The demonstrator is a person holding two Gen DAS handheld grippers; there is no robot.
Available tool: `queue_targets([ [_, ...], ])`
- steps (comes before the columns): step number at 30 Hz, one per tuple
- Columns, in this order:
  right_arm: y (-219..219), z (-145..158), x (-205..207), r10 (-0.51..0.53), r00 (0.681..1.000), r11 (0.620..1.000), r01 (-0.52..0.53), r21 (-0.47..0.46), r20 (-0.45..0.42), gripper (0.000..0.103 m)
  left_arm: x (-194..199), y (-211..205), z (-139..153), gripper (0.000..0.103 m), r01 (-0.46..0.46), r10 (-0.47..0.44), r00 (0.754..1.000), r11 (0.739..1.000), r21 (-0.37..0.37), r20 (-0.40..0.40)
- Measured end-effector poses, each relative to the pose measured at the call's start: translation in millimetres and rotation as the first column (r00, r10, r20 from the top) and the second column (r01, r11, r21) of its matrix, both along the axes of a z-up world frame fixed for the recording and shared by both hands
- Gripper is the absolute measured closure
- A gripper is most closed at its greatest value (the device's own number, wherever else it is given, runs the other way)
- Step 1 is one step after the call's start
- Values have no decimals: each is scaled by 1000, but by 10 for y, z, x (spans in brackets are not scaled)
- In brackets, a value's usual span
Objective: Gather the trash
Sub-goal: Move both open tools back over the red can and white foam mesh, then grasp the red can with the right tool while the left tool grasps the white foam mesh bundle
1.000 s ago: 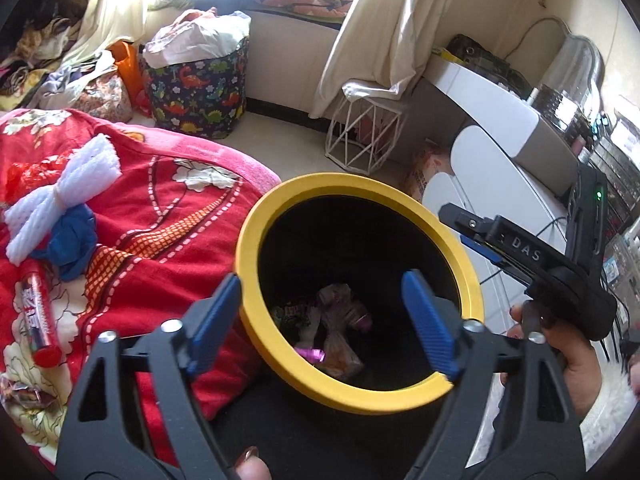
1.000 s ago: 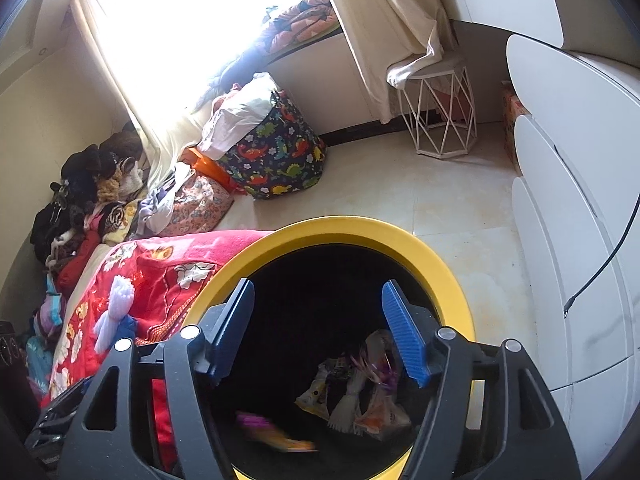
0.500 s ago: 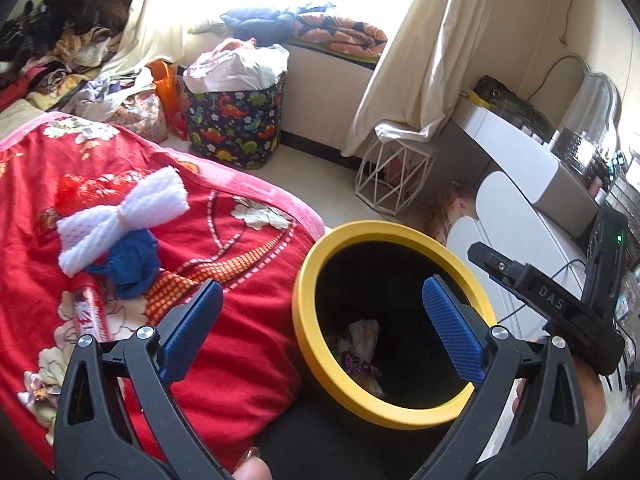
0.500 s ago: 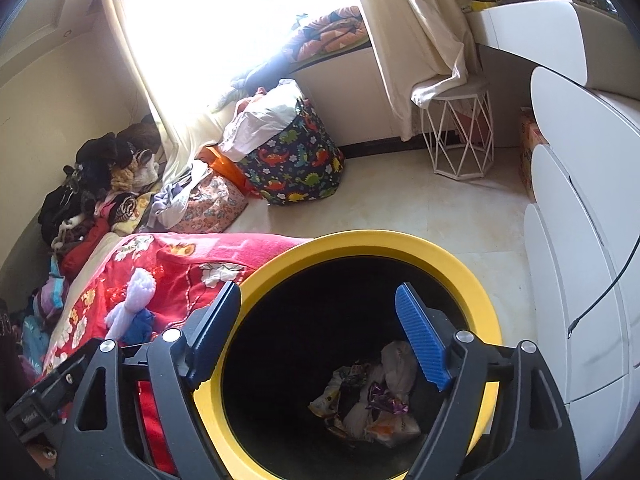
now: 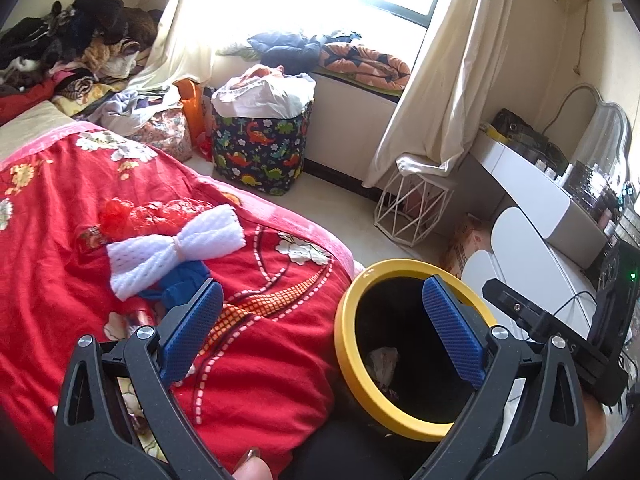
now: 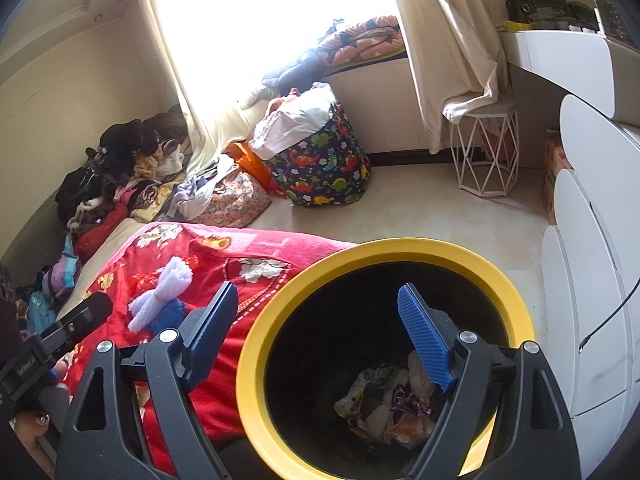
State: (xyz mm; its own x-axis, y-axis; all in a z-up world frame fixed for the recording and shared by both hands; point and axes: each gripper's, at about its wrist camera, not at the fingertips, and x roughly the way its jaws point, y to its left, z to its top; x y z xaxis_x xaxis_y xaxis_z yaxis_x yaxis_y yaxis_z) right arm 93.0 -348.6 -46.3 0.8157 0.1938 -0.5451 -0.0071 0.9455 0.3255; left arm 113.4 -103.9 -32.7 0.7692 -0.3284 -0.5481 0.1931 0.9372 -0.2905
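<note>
L gripper (image 5: 320, 332) & R gripper (image 6: 320, 340): both released, nothing held. Yellow-rimmed bin (image 6: 264, 320) w/ wrappers (image 6: 392, 408) beside red blanket (image 5: 260, 380).

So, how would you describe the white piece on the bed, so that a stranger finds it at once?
Look at the red flowered blanket beside the yellow-rimmed black bin. On it lies a white foam net pinched into a bow shape, above a crumpled blue piece. It is the only white thing there.

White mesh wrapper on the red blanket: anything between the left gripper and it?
Nothing visible. The left gripper has open, empty jaws, and the white mesh wrapper lies exposed on the red blanket, overlapping blue trash.
</note>
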Motion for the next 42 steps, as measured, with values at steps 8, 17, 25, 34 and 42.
queue_targets([
  [8,241,74,14,68,998,997,-68,-26,17,23,24,266,59,11,-55,55,998,998,-13,18],
  [17,620,65,28,155,988,987,-154,-54,13,23,60,624,77,11,-129,130,991,991,-21,17],
  [25,1056,18,25,263,965,962,-262,-78,-2,23,121,981,48,11,-206,206,978,978,-32,8],
  [34,1542,-94,45,392,919,914,-394,-100,-32,23,227,1395,-89,11,-281,279,959,959,-42,-42],
  [42,1956,-257,119,487,870,866,-492,-90,-76,23,351,1666,-239,11,-316,309,945,947,-55,-109],
])
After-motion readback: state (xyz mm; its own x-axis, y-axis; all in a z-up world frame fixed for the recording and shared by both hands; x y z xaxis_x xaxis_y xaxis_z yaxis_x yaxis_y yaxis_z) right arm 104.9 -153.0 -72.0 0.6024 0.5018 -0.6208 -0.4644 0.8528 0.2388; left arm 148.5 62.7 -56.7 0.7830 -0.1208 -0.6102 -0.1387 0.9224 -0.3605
